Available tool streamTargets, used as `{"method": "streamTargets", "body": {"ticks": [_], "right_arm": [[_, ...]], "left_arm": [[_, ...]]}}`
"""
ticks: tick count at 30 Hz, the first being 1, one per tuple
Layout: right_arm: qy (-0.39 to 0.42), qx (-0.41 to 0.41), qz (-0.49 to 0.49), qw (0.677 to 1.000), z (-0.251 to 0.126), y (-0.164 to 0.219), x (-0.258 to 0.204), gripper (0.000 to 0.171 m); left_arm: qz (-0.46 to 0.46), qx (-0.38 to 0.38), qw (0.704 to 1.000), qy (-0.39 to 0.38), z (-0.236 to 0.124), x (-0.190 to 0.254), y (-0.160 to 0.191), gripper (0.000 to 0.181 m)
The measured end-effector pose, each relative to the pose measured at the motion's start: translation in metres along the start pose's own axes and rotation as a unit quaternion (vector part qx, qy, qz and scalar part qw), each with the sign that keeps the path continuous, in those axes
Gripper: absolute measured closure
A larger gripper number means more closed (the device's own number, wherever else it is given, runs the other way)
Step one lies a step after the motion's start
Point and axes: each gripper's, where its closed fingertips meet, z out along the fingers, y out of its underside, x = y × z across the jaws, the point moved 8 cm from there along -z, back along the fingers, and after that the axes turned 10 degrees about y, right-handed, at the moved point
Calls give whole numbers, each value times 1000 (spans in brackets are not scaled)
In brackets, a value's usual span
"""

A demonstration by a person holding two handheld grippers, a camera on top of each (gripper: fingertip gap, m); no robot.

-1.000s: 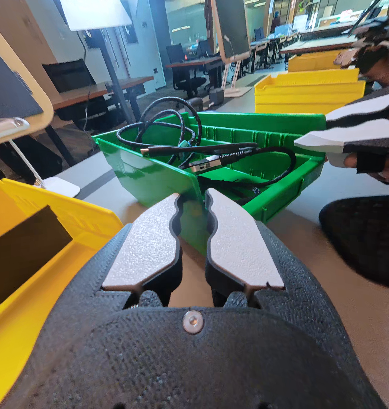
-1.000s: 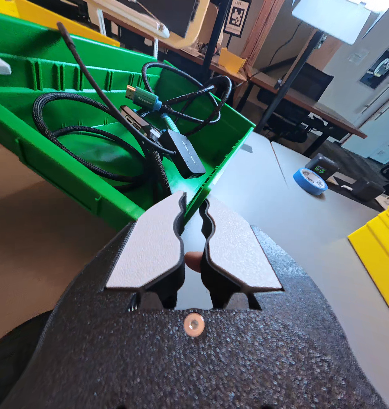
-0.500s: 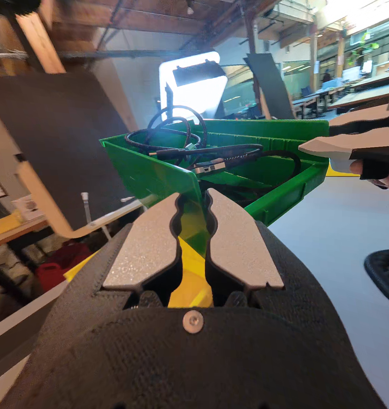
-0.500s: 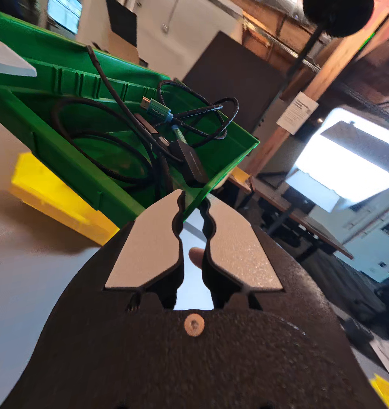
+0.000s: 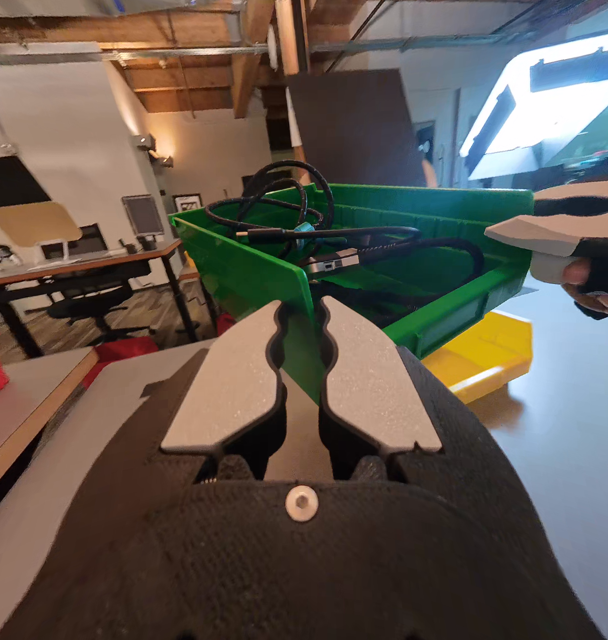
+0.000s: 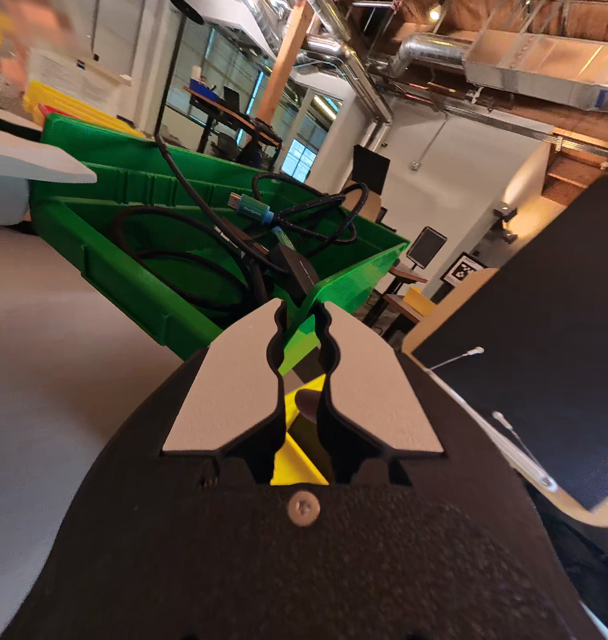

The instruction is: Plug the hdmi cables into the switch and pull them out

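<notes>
Both grippers pinch the green bin (image 5: 247,277); only right wrist view shows the switch (image 6: 297,268).

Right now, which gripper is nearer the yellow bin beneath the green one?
Right. The right gripper, clamped on the green bin at one end wall, hangs directly over the yellow bin; the left gripper grips the opposite end.

Both wrist views close, facing green bin (image 5: 247,273) (image 6: 129,277) from opposite corners.

cables (image 5: 330,235) and switch (image 6: 297,270) in bin (image 5: 247,273)
</notes>
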Motion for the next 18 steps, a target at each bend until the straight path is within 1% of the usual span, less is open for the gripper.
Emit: {"method": "streamTargets", "body": {"ticks": [5,9,12,15,16,18], "right_arm": [[-38,-23,5,999,30,27,-41,156],[-58,-48,11,997,39,50,-72,156],[-60,-83,-9,995,47,71,-92,157],[-36,-106,-43,993,53,92,-100,156],[-37,-121,-55,990,55,97,-101,155],[-64,-163,-65,982,57,102,-101,152]], "left_arm": [[-20,-48,998,-31,-22,-26,45,165],[-28,-101,993,-46,-34,-40,86,167],[-49,-135,988,-57,-42,-43,117,168],[-46,-127,988,-71,-39,-43,128,167],[-48,-122,988,-81,-36,-43,128,166],[-43,-117,987,-103,-28,-45,131,163]]}}
